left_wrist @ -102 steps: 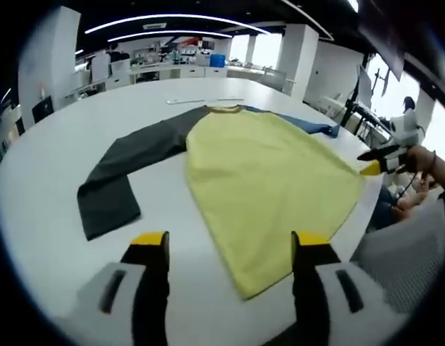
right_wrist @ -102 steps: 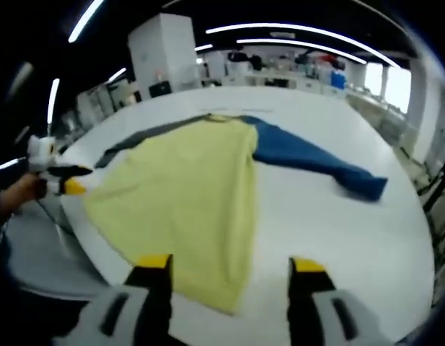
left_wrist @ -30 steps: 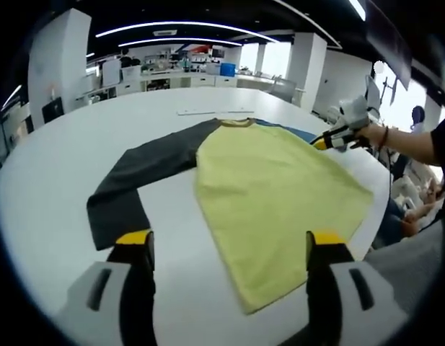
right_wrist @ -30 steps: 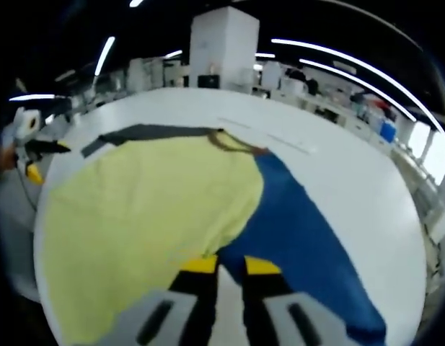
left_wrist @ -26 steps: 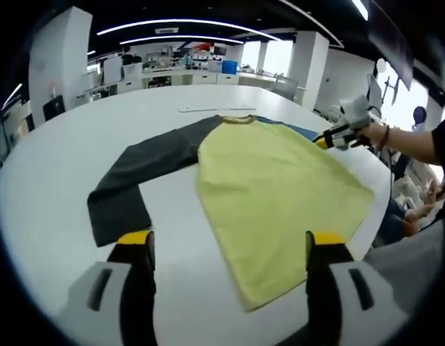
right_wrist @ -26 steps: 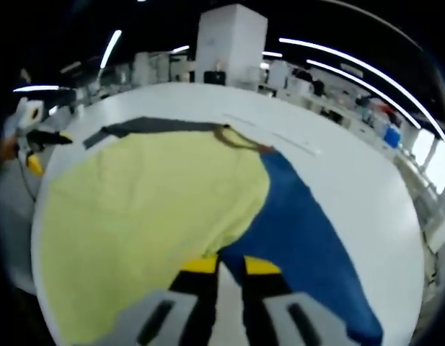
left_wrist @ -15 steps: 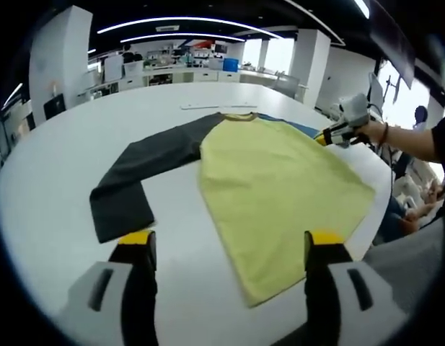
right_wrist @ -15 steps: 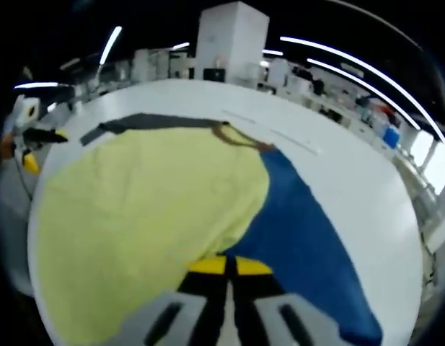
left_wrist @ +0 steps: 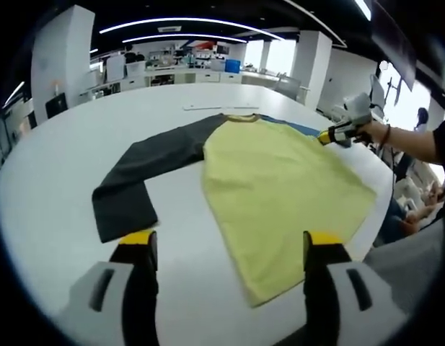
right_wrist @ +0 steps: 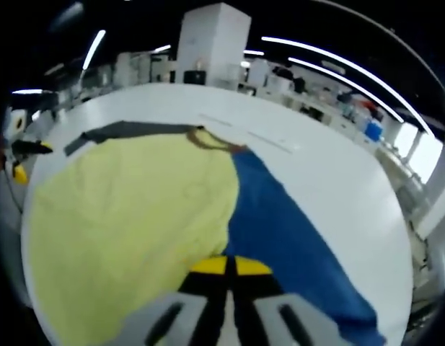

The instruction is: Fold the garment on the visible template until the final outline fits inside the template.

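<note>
Right gripper [right_wrist: 230,267] jaws pinched on garment [left_wrist: 280,180] at blue sleeve [right_wrist: 280,231]; left gripper [left_wrist: 226,245] wide, dark sleeve [left_wrist: 135,173] ahead-left on white table [left_wrist: 56,158].

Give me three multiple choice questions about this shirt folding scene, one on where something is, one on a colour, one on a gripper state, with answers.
1. In the left gripper view, where does the dark grey sleeve lie relative to the yellow body of the shirt?
A. To its left
B. Folded on top of it
C. Hanging off the table edge

2. What colour is the other sleeve, seen in the right gripper view?
A. Red
B. Blue
C. White

3. What state is the right hand-held gripper in?
A. Wide open above bare table
B. Shut where the yellow body meets the blue sleeve
C. Holding a ruler

Answers:
1. A, the grey sleeve stretches out flat on the white table left of the yellow panel.
2. B, the sleeve running beside the yellow panel is blue.
3. B, its yellow-tipped jaws are together at the yellow and blue seam, while the left hand-held gripper stands open.
</note>
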